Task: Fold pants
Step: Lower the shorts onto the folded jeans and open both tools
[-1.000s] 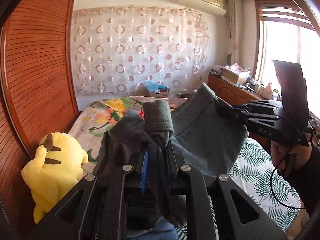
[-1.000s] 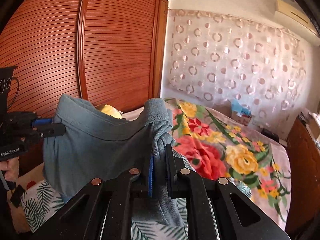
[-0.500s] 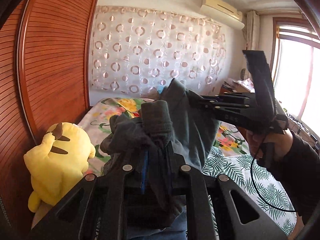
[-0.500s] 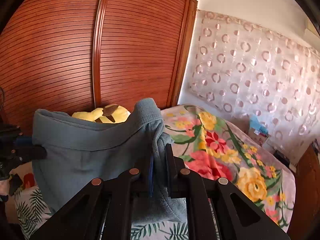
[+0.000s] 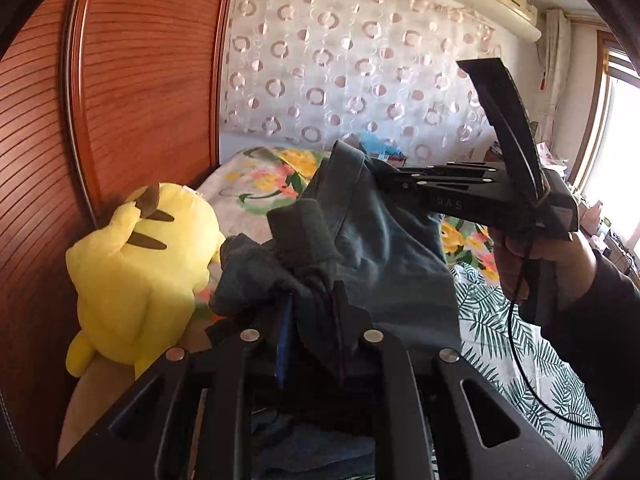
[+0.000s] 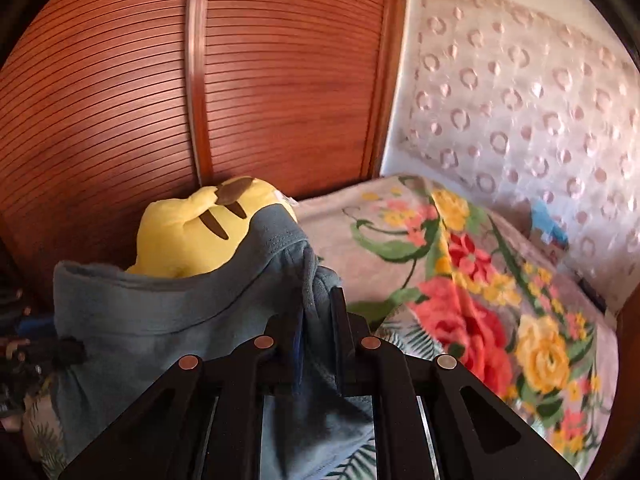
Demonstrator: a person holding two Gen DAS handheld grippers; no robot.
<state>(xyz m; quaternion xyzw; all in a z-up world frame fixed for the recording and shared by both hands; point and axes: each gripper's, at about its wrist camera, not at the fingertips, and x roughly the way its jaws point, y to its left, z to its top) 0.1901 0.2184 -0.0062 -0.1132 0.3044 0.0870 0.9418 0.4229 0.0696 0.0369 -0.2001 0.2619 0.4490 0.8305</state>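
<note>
The grey-blue pants hang in the air between my two grippers, above the bed. My left gripper is shut on a bunched corner of the waistband. My right gripper is shut on the other waistband corner; in the left wrist view it comes in from the right, close by, held by a hand. In the right wrist view the pants stretch left to the left gripper at the frame edge. The legs hang down out of sight.
A yellow plush toy sits on the bed by the wooden wardrobe door. The bed has a floral blanket and a leaf-print sheet. A patterned curtain hangs behind; a window is at right.
Both grippers have swung left toward the wardrobe and plush toy with the pants. The right gripper has come closer to the left one, so the cloth between them hangs slacker.
</note>
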